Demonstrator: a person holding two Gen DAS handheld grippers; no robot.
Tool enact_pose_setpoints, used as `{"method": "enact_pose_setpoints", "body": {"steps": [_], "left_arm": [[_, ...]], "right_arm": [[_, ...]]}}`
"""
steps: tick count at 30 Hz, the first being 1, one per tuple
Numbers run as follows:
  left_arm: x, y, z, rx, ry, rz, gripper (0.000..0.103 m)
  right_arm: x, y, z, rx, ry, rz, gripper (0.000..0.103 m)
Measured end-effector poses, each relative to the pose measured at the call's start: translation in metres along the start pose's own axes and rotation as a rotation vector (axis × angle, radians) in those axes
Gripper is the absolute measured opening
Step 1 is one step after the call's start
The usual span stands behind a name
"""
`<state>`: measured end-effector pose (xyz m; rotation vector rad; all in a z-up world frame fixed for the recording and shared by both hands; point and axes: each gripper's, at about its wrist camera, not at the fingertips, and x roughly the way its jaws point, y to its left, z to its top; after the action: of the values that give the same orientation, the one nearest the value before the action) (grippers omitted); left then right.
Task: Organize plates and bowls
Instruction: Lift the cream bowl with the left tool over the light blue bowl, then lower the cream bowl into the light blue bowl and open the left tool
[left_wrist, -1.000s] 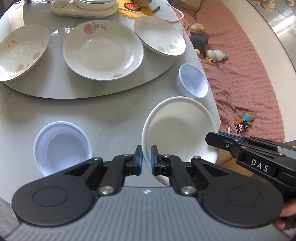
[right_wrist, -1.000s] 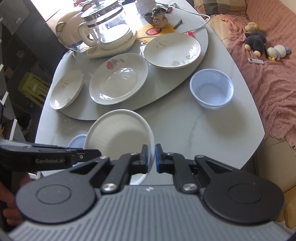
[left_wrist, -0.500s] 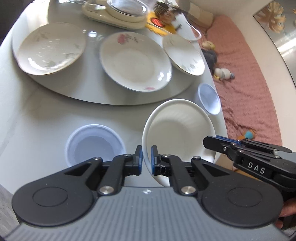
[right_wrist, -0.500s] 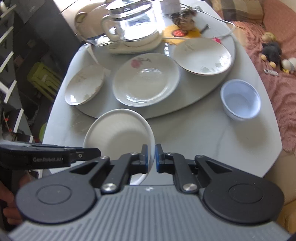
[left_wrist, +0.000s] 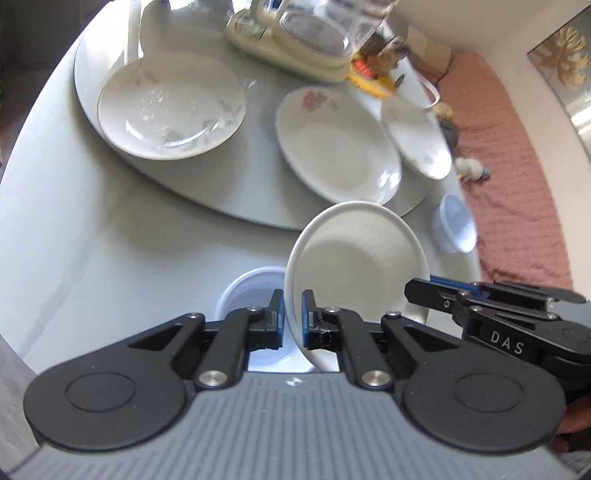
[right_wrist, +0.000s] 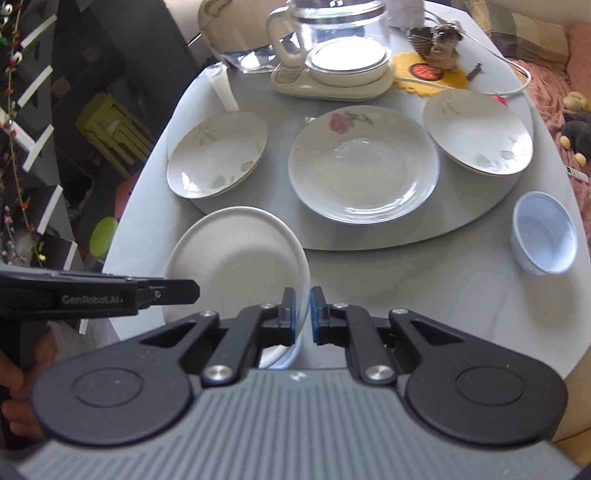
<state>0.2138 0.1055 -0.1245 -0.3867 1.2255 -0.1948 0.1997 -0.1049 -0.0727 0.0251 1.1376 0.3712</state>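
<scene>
Two handheld grippers carried one plain white bowl (left_wrist: 356, 258) between them above the near part of a grey table (right_wrist: 424, 295). The left gripper (left_wrist: 293, 317) pinched the bowl's left rim; the right gripper (right_wrist: 302, 314) pinched its right rim. Directly under the bowl sat a small pale blue bowl (left_wrist: 251, 291); a second small blue bowl (right_wrist: 543, 236) stood at the right edge. Farther back, on a round turntable (right_wrist: 480, 218), lay a rose-patterned plate (right_wrist: 364, 166) between two leaf-patterned plates. A glass kettle (right_wrist: 343, 40) stood at the far side.
</scene>
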Motion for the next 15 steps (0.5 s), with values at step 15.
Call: {"method": "enact_pose_setpoints", "body": {"steps": [15], "left_arm": [[0.045,0.033,-0.012,-0.009,0.136,0.044,0.008]], "right_arm": [[0.058,0.010,-0.018,0.064,0.142,-0.036,0.012]]}}
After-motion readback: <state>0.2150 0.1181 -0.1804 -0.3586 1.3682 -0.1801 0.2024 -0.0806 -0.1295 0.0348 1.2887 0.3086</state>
